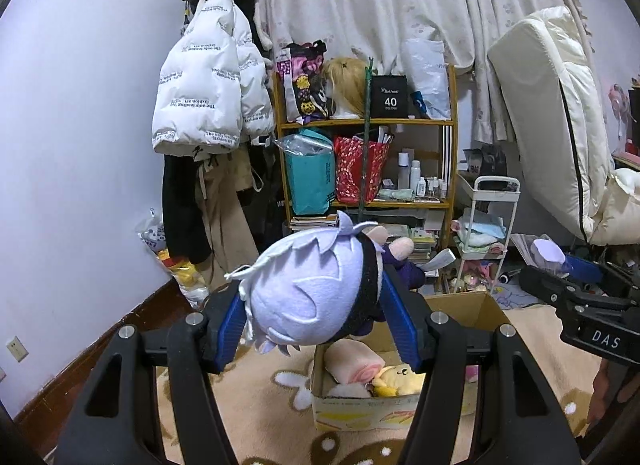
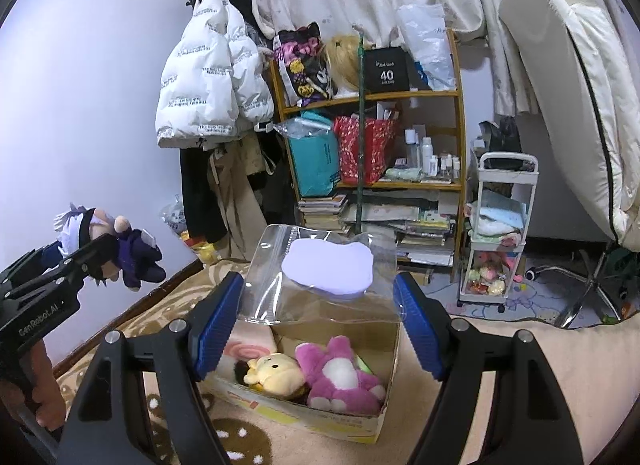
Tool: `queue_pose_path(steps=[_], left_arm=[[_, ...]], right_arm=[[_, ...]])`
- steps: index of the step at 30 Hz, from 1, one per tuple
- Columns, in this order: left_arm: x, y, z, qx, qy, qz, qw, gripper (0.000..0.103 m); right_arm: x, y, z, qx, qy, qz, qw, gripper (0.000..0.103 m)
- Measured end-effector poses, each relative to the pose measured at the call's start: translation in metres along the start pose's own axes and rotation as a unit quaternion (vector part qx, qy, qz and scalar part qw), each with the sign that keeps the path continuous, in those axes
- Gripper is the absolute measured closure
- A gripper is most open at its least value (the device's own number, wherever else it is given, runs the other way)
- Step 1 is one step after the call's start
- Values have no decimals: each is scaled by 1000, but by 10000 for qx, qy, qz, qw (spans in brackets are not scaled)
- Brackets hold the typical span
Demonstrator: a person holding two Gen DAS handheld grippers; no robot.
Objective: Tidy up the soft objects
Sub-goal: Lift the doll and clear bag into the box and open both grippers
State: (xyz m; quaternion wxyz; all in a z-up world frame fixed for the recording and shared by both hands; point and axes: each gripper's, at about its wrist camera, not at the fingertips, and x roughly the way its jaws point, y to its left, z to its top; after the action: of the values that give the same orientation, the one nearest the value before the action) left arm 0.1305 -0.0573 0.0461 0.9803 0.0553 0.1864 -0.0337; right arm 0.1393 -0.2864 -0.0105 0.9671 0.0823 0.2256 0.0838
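My left gripper (image 1: 316, 317) is shut on a plush doll (image 1: 312, 289) with lavender hair, a black band and dark purple clothes, held in the air left of and above the cardboard box (image 1: 360, 417). The doll also shows at the left of the right wrist view (image 2: 116, 249). My right gripper (image 2: 320, 321) is shut on a clear zip bag (image 2: 320, 285) with a pale lavender piece inside, held over the box (image 2: 320, 421). In the box lie a yellow plush (image 2: 272, 373), a pink plush (image 2: 340, 373) and a pink swirl roll (image 2: 248, 349).
The box stands on a beige patterned rug (image 2: 500, 353). Behind it are a wooden shelf (image 2: 376, 97) full of bags and books, a white trolley (image 2: 500, 233), hanging coats (image 2: 208, 77) and a leaning mattress (image 2: 568, 85). A chair base (image 2: 580, 289) stands at the right.
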Motion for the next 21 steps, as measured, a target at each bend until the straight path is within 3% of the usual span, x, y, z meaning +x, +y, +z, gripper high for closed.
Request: queue_pose_path(steps=[21], left_arm=[[58, -15, -46, 10, 681, -378, 9970, 41]], right_arm=[[49, -9, -44, 84, 758, 135, 9970, 22]])
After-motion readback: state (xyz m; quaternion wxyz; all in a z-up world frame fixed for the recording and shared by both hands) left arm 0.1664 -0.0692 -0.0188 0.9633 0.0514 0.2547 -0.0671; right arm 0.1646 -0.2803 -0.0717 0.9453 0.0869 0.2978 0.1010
